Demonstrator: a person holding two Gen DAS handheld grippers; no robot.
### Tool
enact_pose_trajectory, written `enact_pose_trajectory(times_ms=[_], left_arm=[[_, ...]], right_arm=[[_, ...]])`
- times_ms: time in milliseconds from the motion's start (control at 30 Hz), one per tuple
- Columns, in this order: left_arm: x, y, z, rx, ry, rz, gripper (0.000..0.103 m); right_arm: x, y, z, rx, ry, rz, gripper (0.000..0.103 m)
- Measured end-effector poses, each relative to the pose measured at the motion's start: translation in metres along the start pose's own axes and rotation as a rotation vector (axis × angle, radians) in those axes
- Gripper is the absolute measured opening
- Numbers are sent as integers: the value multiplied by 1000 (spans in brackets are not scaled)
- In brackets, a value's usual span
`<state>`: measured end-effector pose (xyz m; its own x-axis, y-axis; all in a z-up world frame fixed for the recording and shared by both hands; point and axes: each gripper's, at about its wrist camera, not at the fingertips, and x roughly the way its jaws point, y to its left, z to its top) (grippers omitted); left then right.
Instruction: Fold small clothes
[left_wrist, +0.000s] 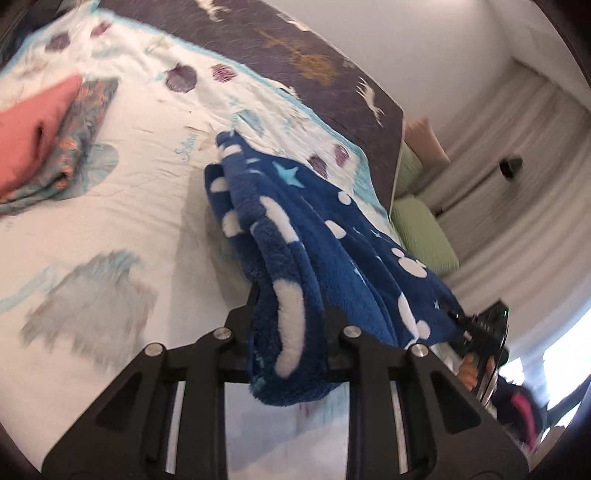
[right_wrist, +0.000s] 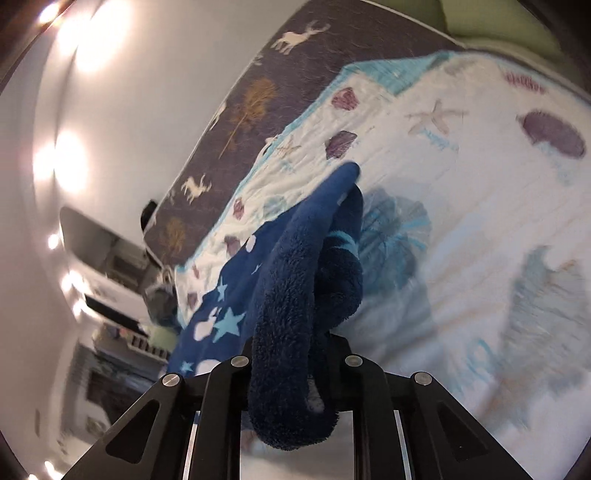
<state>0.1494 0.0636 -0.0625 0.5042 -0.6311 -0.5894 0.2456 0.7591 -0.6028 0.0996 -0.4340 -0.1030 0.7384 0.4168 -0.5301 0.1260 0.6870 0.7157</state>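
Note:
A dark blue fleece garment (left_wrist: 314, 236) with white dots and light blue stars hangs stretched between both grippers above the bed. My left gripper (left_wrist: 288, 306) is shut on one bunched edge of it. My right gripper (right_wrist: 295, 343) is shut on the other bunched edge (right_wrist: 306, 280); its body also shows at the right of the left wrist view (left_wrist: 484, 332). The garment's far end droops onto the white seashell-print quilt (left_wrist: 122, 206). The fingertips are hidden by the fleece.
A folded pile, pink cloth (left_wrist: 29, 133) on patterned grey cloth (left_wrist: 85, 125), lies at the quilt's far left. A dark brown deer-print blanket (left_wrist: 314, 59) covers the bed's far side. Green cushions (left_wrist: 424, 229) and a curtain lie beyond the bed's corner.

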Motion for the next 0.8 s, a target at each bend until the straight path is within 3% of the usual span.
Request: enact_pose_trajectory(times_ms=[167,333,400,500,567,633,700,800], left_arm=[[-33,-10,-65,59,75,90,26],[-54,-11,-109,65,105,120,27],[-55,-6,-115,62,102,161,29],[-62,-1,-118,63,55,291,30],[-73,1,-119,73,5,337,32],[-81,1,-115,77,-39,349,39],[-87,-5,-111,101,-87,348,47],[-82,-18,-106,154,-120,313,59]], right_arm=[[-46,-14,-65,-39,58,-76,17],[-80,-30,-109,14,42,-42,17],[-84,-33,-113,-3,42,-121,24],[-96,-31,-113,-33,-5,-312,35],[-113,-22,-113,-66,-77,-375,44],[-127,-8,-109,-118,-154,-413,45],[-129,5,-108,-146,-183,-383,46],[-113,34,-114,-210,-154,-238,47]])
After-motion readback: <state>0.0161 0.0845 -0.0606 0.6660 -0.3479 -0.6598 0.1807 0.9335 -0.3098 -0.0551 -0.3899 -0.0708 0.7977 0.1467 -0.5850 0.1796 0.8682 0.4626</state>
